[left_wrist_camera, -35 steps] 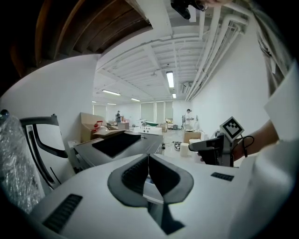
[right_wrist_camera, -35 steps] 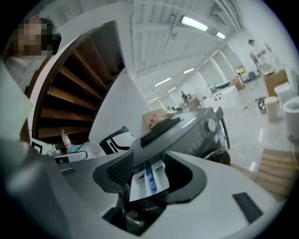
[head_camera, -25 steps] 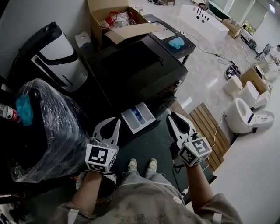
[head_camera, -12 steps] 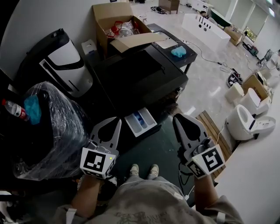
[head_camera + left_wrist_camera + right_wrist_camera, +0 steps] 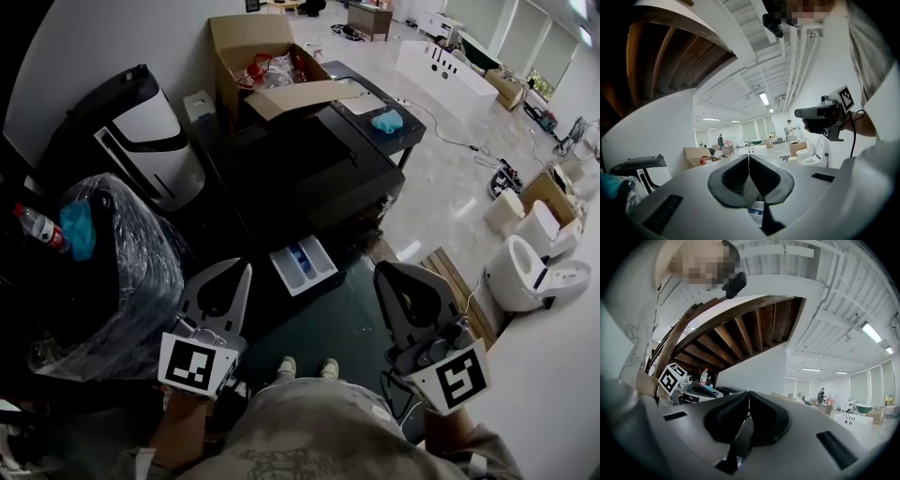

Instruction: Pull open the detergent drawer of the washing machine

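The dark washing machine (image 5: 300, 155) stands ahead of me in the head view. Its white detergent drawer (image 5: 304, 265), with a blue compartment inside, sticks out of the front, pulled open. My left gripper (image 5: 246, 265) hangs left of the drawer, raised clear of it, jaws shut and empty. My right gripper (image 5: 380, 270) is held to the right of the drawer, apart from it, jaws shut with nothing between them. In the left gripper view the shut jaws (image 5: 748, 156) point across the room, and the right gripper (image 5: 801, 113) shows at the right. The right gripper view shows its tips (image 5: 749, 393) together.
An open cardboard box (image 5: 262, 61) and a blue cloth (image 5: 384, 120) sit on the machine's top. A plastic-wrapped black bundle (image 5: 103, 281) with a bottle (image 5: 37, 227) stands at left, a black-and-white appliance (image 5: 141, 141) behind it. Wooden slats (image 5: 450, 272) and white toilets (image 5: 525, 272) lie at right.
Both grippers rose and drew back from the drawer toward me. The right gripper rolled and its jaws closed fully. The drawer stays pulled out.
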Available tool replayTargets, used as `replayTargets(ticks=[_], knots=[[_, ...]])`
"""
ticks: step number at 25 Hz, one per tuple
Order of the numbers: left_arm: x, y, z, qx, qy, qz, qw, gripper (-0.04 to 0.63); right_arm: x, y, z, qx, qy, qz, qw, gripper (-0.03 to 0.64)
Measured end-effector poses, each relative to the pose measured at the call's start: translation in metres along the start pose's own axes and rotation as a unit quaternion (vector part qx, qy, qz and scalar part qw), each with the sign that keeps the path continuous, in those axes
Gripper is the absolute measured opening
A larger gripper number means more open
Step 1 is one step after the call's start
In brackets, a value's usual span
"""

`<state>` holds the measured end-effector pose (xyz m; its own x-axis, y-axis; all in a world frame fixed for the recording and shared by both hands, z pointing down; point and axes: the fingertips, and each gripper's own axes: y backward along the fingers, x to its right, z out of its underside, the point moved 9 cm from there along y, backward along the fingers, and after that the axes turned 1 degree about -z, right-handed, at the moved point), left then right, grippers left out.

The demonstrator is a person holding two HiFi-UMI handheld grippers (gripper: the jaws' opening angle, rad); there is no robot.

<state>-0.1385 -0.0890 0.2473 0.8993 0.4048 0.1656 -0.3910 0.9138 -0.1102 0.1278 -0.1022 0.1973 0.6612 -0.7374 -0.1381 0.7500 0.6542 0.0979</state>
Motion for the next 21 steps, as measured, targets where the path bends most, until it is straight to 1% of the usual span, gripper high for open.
replayTargets(ticks=[3, 7, 10, 12, 15, 17, 21], knots=[[0.001, 0.005, 0.001, 0.007, -0.013, -0.002, 0.9999, 0.020, -0.001, 0.001, 0.002, -0.003, -0.007, -0.003, 1.000, 0.032], [0.008, 0.006, -0.003, 0.003, 0.010, -0.005, 0.9999, 0.020, 0.002, 0.004, 0.003, -0.004, -0.003, 0.009, 1.000, 0.032], [0.011, 0.006, -0.006, 0.004, 0.010, -0.006, 0.9999, 0.020, 0.004, 0.005, 0.002, -0.003, 0.002, 0.011, 1.000, 0.032], [0.013, 0.006, -0.007, 0.003, 0.014, -0.006, 0.9999, 0.020, 0.005, 0.005, 0.002, -0.002, -0.001, 0.010, 1.000, 0.032], [0.014, 0.006, -0.008, 0.005, 0.011, -0.004, 0.9999, 0.020, 0.006, 0.005, 0.003, -0.001, -0.004, 0.010, 1.000, 0.032], [0.014, 0.006, -0.008, 0.007, 0.004, -0.002, 1.0000, 0.019, 0.008, 0.007, 0.006, -0.007, 0.000, 0.006, 1.000, 0.032], [0.017, 0.004, -0.009, 0.004, 0.007, 0.000, 1.0000, 0.020, 0.013, 0.012, 0.015, -0.027, 0.016, -0.004, 1.000, 0.032]])
